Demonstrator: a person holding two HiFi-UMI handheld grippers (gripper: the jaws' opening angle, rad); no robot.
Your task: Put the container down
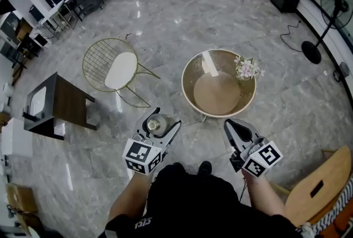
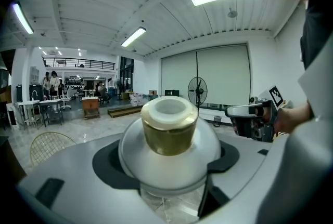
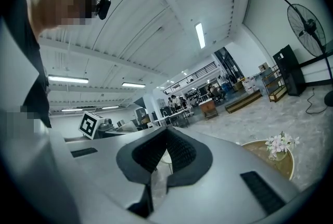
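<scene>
The left gripper (image 1: 160,121) has its jaws shut around the container (image 1: 155,124). It is a round, pale little jar with a gold cap (image 2: 169,129), and it fills the space between the jaws. It stands up straight, with the cap on top. It is up in the air, in front of the person, and it is not resting on anything. The round table (image 1: 190,96) is ahead of it and a bit to the right, and it looks lower down. So the jar likely has to go forward, right and down to land there. On the table, only some flowers (image 1: 246,68) sit at the far right edge, and the rest looks bare. The right gripper (image 1: 231,125) is nearer the table, but its jaws are almost together and hold nothing.
</scene>
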